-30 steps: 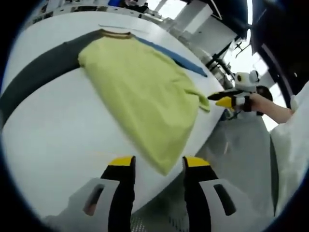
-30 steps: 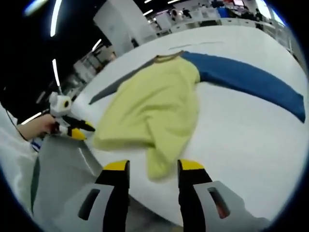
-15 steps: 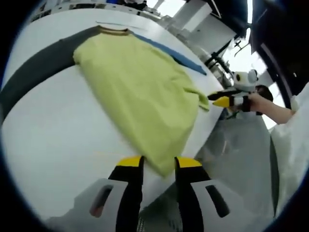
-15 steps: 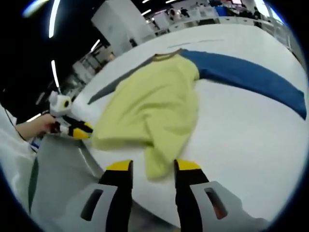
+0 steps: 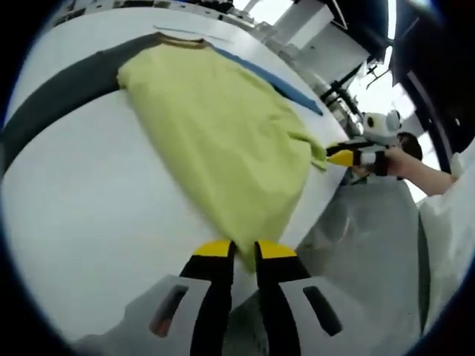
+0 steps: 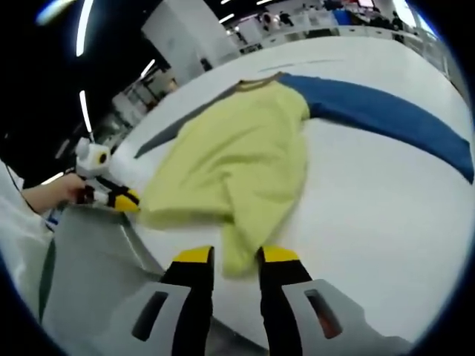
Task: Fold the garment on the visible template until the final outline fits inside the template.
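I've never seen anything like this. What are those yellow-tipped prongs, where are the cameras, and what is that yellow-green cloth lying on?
No robot here: a person holds a two-jaw gripper in each hand, with a fisheye camera riding on each. In the left gripper view, the left gripper has its jaws nearly shut on the near corner of a yellow-green shirt. In the right gripper view, the right gripper pinches the other near corner likewise. The shirt lies on a white table; it has one dark grey sleeve and one blue sleeve. Each view also catches the other gripper, held by the person's hand.
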